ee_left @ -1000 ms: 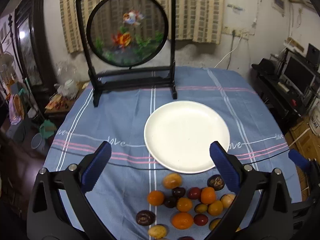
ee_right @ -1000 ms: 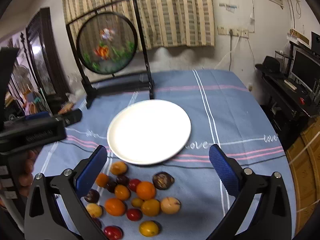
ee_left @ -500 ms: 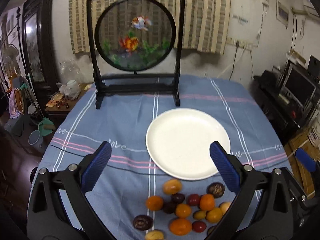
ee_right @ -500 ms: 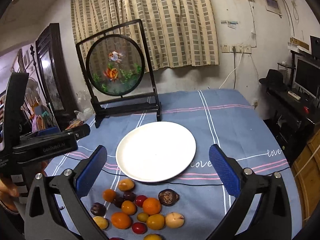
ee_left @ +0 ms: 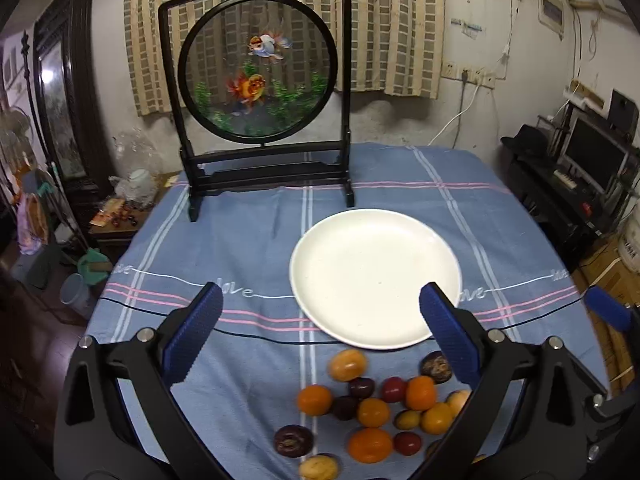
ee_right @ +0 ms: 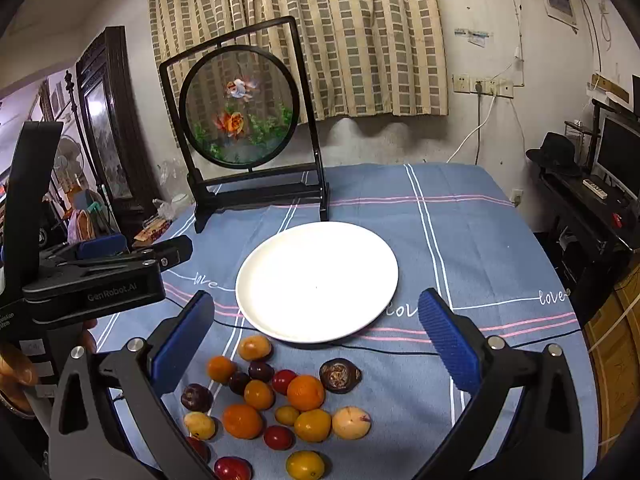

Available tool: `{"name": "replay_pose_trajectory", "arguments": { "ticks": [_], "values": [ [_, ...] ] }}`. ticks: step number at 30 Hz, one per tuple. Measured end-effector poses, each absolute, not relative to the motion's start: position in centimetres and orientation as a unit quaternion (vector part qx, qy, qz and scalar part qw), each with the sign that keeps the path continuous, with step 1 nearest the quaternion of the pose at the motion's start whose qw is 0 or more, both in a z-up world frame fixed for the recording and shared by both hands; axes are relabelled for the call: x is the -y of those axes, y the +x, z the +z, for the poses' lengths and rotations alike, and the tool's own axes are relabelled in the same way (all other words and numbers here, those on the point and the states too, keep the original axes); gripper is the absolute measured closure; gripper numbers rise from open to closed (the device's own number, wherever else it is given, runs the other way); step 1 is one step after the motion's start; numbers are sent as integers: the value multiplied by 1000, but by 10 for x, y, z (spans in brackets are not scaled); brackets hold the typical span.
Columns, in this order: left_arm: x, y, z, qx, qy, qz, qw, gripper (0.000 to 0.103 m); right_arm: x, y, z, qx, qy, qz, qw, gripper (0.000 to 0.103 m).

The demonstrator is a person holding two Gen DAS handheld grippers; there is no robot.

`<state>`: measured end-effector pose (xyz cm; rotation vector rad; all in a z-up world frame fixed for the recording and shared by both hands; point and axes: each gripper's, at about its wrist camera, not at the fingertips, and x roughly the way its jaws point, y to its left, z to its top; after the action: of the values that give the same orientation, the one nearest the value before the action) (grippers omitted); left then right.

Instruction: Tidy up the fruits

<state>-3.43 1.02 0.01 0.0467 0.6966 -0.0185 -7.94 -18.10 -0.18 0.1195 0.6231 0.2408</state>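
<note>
Both of my claws have tipped up and drawn back since a second ago, so the fruit pile has slid lower in each view and more of the wall and curtain shows. My left claw (ee_left: 320, 328) stands with its blue pads wide apart and empty; my right claw (ee_right: 316, 336) is the same, spread and holding nothing. The fruits (ee_right: 280, 400) lie loose on the blue tablecloth (ee_right: 460, 240) just below and ahead of my right claw, oranges, dark plums and small yellow ones packed touching each other, and the white plate (ee_right: 316, 280) sits bare just beyond them. The risk I see is in that crowding: closing on one round fruit would nudge its neighbours, and they could roll toward the near table edge, which I think is close behind the lowest fruits, though the frame cuts it off. A thin black cable (ee_right: 400, 350) runs across the cloth between pile and plate, and a low pad could snag it. The framed goldfish screen (ee_left: 260, 92) stands well beyond the plate, out of my way. Open cloth lies to the right of my right claw, while my left claw crowds its left side.
</note>
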Motion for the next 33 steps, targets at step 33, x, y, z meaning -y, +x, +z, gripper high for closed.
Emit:
{"name": "replay_pose_trajectory", "arguments": {
  "ticks": [33],
  "values": [
    [-68, -154, -106, -463, 56, -81, 881, 3, 182, -174, -122, -514, -29, 216, 830, 23]
  ]
}}
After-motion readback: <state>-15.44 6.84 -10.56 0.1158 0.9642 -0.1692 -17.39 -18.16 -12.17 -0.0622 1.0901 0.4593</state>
